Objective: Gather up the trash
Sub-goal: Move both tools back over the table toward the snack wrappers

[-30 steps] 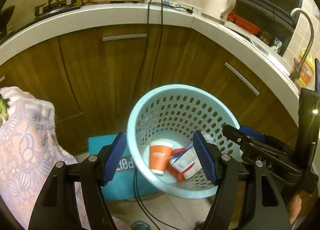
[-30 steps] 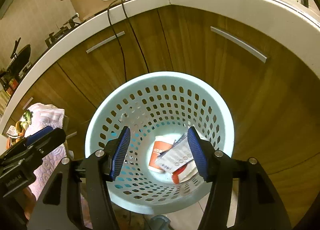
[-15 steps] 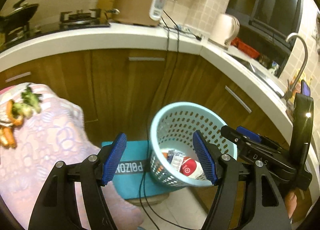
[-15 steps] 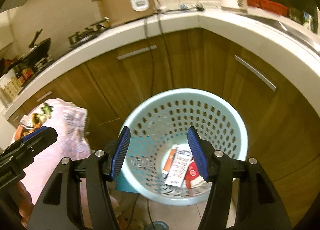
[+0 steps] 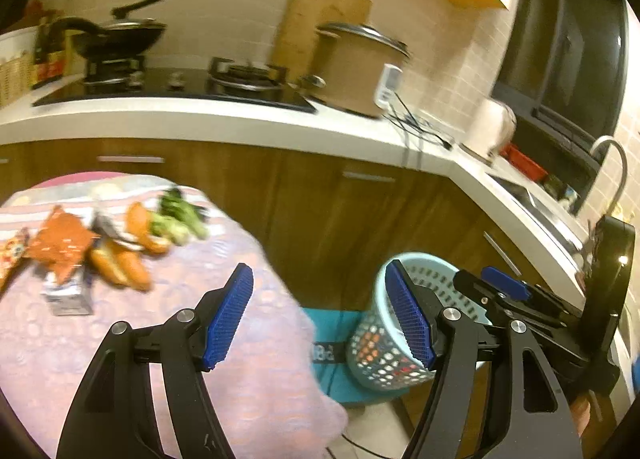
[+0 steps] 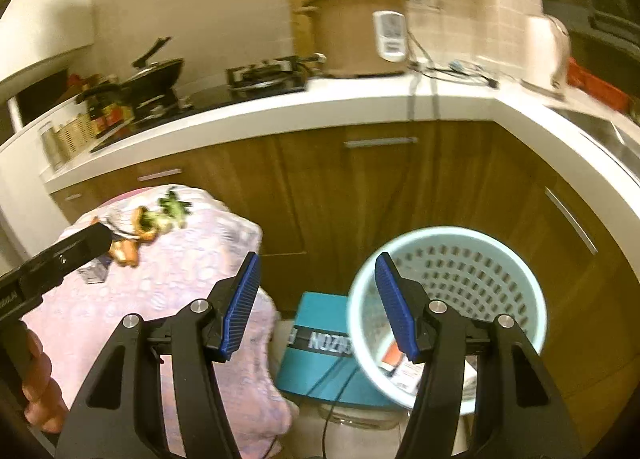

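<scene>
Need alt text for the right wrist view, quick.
The right hand-held gripper is open and empty, between a pink-clothed table with food scraps on its left and a pale blue perforated basket holding wrappers on its right. Wooden cabinets and a white counter stand behind.

Quick count: one blue laundry-style basket [image 6: 500, 259], one teal box [image 6: 320, 359], one rice cooker [image 6: 356, 31], one kettle [image 5: 492, 127], one wok [image 5: 120, 35], two open claws, left [image 5: 320, 315] and right [image 6: 316, 307].
</scene>
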The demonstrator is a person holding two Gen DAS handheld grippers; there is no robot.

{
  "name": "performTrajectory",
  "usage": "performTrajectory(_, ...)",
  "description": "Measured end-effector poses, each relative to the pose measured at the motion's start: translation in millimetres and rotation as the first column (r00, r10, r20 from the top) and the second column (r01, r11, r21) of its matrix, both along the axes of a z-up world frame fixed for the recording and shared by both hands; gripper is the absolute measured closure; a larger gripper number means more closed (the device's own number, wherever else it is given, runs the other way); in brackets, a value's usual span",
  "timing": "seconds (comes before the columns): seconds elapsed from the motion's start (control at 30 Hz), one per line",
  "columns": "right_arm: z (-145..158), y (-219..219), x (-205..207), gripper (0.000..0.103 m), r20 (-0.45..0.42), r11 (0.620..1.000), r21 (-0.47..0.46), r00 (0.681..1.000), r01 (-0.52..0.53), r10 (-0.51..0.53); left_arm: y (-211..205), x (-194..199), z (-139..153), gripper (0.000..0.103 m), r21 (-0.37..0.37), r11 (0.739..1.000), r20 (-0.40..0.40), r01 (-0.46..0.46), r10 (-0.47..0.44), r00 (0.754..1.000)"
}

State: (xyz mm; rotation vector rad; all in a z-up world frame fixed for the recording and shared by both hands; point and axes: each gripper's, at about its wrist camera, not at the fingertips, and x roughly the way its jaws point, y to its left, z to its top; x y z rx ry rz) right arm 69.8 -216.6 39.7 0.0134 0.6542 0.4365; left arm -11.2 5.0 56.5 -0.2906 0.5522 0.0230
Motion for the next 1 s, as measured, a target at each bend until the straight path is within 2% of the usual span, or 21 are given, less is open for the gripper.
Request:
performTrajectory(0.23, 9, 59, -13, 0.047, 0.038, 0.992, -0.014, 0.992, -0.124, 0.125, 51, -34, 12, 0.036, 0.011, 0.991, 0.027, -0.135, 0.135, 0.99)
performTrajectory(0.37, 10, 97, -20, 0.047, 0.068, 0.977, -0.005, 0.975, -0.213, 0.213, 87, -64, 12, 0.036, 0.028, 0.97, 0.032, -0.241, 0.24, 0.97)
performTrajectory(0.43, 8, 114, -24, 0.047, 0.085, 0.967, 0.007, 0.963, -0.256, 0.255, 107, -80, 8, 0.036, 0.033, 0.952, 0.024, -0.304, 0.303, 0.953)
performTrajectory(0.63, -13, 172, -23, 0.048, 0.068, 0.935, 0.024, 0.934, -0.353, 0.351, 176, -138, -11, 0.036, 0.004, 0.867, -0.014, -0.499, 0.499, 0.867)
performTrajectory(0.77, -31, 201, -17, 0.067, 0.031, 0.919, 0.022, 0.919, -0.393, 0.392, 207, -156, -27, 0.036, -0.004, 0.831, -0.056, -0.557, 0.556, 0.83)
performTrajectory(0.87, -50, 220, -11, 0.068, -0.011, 0.916, 0.005, 0.916, -0.4, 0.4, 223, -153, -40, 0.036, -0.016, 0.829, -0.096, -0.559, 0.555, 0.826)
performTrajectory(1.0, -73, 234, -4, 0.068, -0.082, 0.916, 0.0, 0.913, -0.402, 0.401, 231, -130, -53, 0.036, -0.059, 0.859, -0.135, -0.509, 0.498, 0.856)
